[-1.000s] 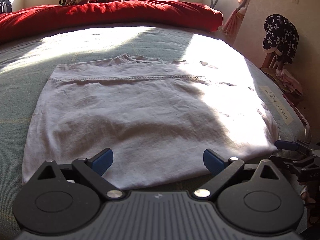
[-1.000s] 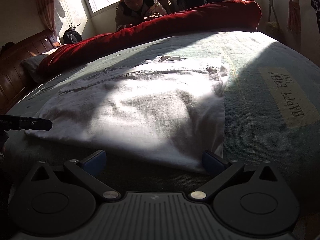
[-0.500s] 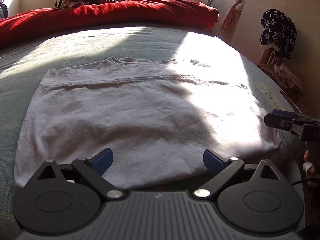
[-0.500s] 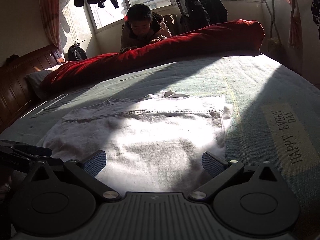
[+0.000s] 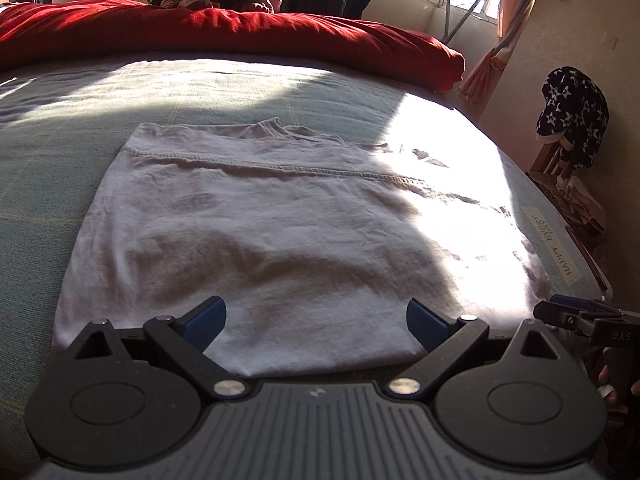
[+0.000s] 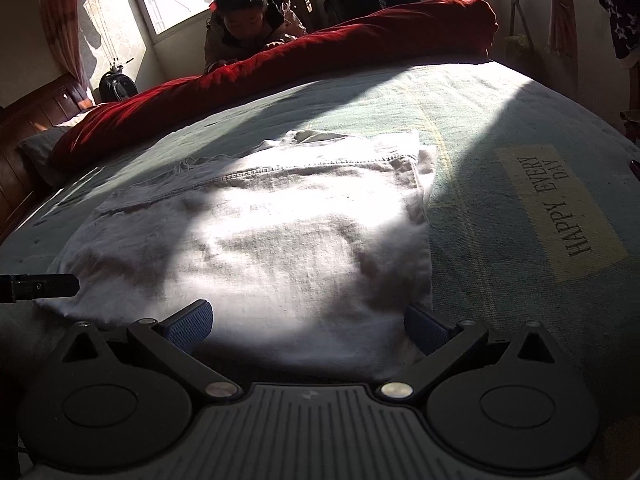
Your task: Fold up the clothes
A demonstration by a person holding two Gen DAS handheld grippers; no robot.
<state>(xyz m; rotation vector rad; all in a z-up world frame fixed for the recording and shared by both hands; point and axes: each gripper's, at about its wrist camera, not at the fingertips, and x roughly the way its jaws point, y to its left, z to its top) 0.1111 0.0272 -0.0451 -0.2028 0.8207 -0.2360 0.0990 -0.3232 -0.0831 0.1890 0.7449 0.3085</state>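
Observation:
A white shirt (image 5: pixel 260 232) lies folded flat on the green bed sheet (image 5: pixel 60 152), its stitched hem across the far side and the collar beyond. My left gripper (image 5: pixel 316 322) hovers open over the shirt's near edge, nothing between its blue pads. In the right wrist view the same shirt (image 6: pixel 280 248) is half in sunlight, and my right gripper (image 6: pixel 308 326) is open above its near right corner. The right gripper's tip (image 5: pixel 576 316) shows at the left view's right edge; the left gripper's tip (image 6: pixel 44 286) shows at the right view's left edge.
A red duvet (image 5: pixel 224 32) is rolled along the far side of the bed, with a person (image 6: pixel 248 24) leaning behind it. A "HAPPY EVERY DAY" label (image 6: pixel 560 212) marks the sheet right of the shirt. A star-patterned garment (image 5: pixel 572 108) hangs by the wall.
Both grippers have shifted slightly: the left view swung right and up, so the shirt sits more centred; the right gripper dropped back down toward the shirt's near edge. Both stayed open.

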